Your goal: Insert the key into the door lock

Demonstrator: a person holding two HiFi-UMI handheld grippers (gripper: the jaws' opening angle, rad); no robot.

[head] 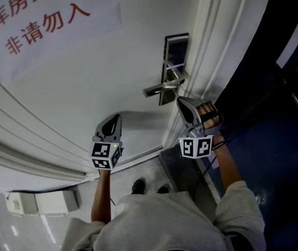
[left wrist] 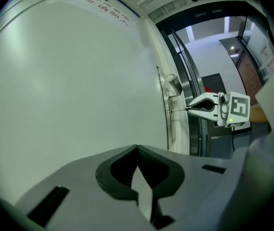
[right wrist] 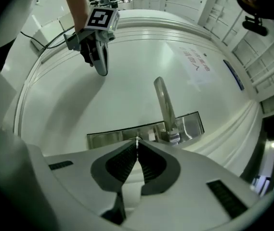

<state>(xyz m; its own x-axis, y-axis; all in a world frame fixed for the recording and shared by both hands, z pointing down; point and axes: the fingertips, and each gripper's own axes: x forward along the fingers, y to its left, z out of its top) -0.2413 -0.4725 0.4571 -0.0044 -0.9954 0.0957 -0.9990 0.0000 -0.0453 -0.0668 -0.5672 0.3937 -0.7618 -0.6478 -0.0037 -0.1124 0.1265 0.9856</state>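
Observation:
The white door carries a steel lock plate (head: 175, 51) with a lever handle (head: 159, 90) near its right edge. My right gripper (head: 183, 102) points at the plate just below the handle and is shut on a thin metal key (left wrist: 177, 109). In the left gripper view the key runs level from the right gripper (left wrist: 190, 109) to the plate. In the right gripper view the key (right wrist: 137, 138) shows as a sliver at the closed tips, against the lock plate (right wrist: 108, 137) and left of the handle (right wrist: 163, 100). Whether its tip sits inside the keyhole I cannot tell. My left gripper (head: 116, 117) is shut and empty, close to the bare door panel left of the lock.
A white sign (head: 39, 20) with red characters hangs on the door at upper left. The moulded door frame (head: 217, 61) runs along the right, with dark flooring (head: 274, 156) beyond it. A white box (head: 41, 202) sits at lower left. The person's shoes (head: 138, 186) stand below the grippers.

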